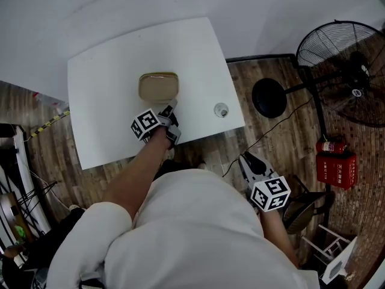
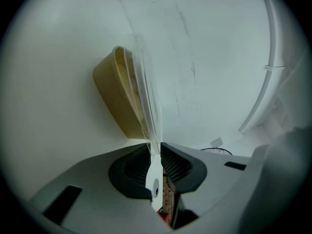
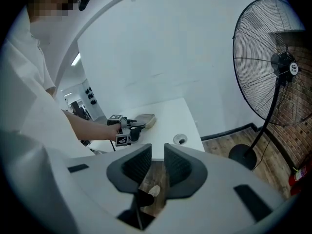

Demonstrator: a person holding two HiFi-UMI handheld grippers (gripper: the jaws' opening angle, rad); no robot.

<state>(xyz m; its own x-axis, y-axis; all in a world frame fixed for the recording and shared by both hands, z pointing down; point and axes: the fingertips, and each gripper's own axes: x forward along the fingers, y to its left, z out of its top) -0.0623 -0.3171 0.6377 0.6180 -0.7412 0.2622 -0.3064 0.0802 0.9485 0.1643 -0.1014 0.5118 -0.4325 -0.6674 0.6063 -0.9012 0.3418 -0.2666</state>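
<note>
the left gripper (image 2: 155,154) was clenched on the thin clear plastic lid (image 2: 146,94) of the tan rectangular tub (image 1: 159,87), upper centre-left on the white bench (image 1: 102,101). the right gripper (image 3: 157,162), lower right, was held slightly parted, empty. the lid grasp was judged the step in hand; a steady peel was called for.

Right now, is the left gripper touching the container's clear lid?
Touching. In the left gripper view, the left gripper pinches the edge of the clear lid on the tan container.

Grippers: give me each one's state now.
Left gripper: shut on the clear lid of the tan container.
Right gripper: open, holding nothing.
</note>
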